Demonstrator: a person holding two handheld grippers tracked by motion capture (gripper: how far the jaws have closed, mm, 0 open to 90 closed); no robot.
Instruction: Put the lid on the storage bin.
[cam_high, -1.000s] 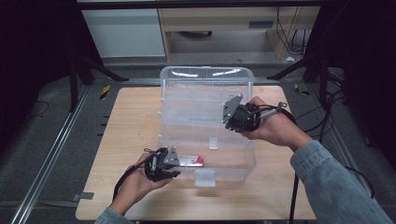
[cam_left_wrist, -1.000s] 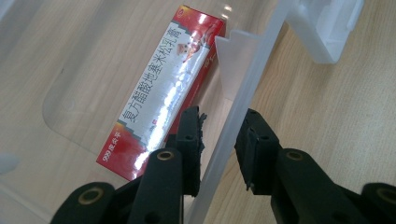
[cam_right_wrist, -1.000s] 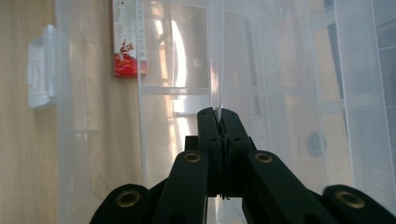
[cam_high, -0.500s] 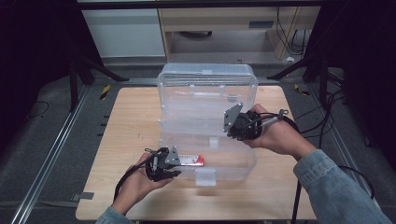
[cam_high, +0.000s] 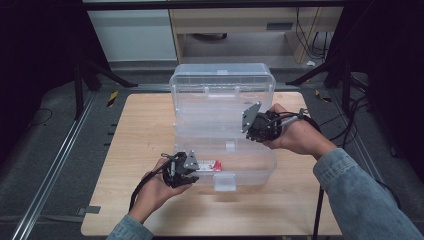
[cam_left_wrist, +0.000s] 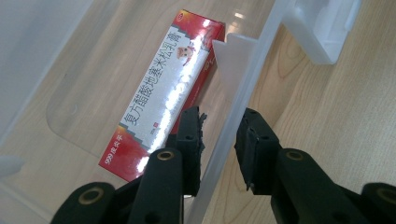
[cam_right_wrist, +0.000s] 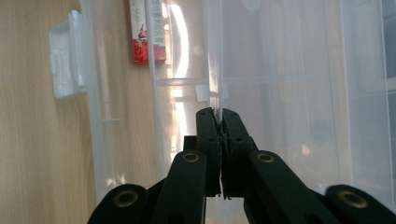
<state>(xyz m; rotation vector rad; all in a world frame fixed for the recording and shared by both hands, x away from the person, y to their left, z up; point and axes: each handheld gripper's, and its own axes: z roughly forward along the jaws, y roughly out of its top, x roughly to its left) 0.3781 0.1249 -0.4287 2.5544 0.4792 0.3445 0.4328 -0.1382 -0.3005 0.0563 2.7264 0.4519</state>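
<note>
- Leftmost, the left gripper (cam_high: 187, 166) straddles the front wall of the clear box (cam_high: 250, 170): its fingers (cam_left_wrist: 190, 140) stand narrowly apart, one on each side of the wall, not yet pinching it.
- Just beyond the inner finger, a red-and-white carton (cam_left_wrist: 163, 93) lies flat on the box floor.
- Further right, the right gripper (cam_high: 255, 131) has its fingers (cam_right_wrist: 208, 140) closed on a thin clear wall (cam_right_wrist: 214, 70), likely the lid's edge.
- Judging by this, the box is being steadied while the lid (cam_high: 222, 90) is handled; next comes swinging it down onto the latch (cam_high: 224, 182) above the counter (cam_high: 140, 130).
</note>
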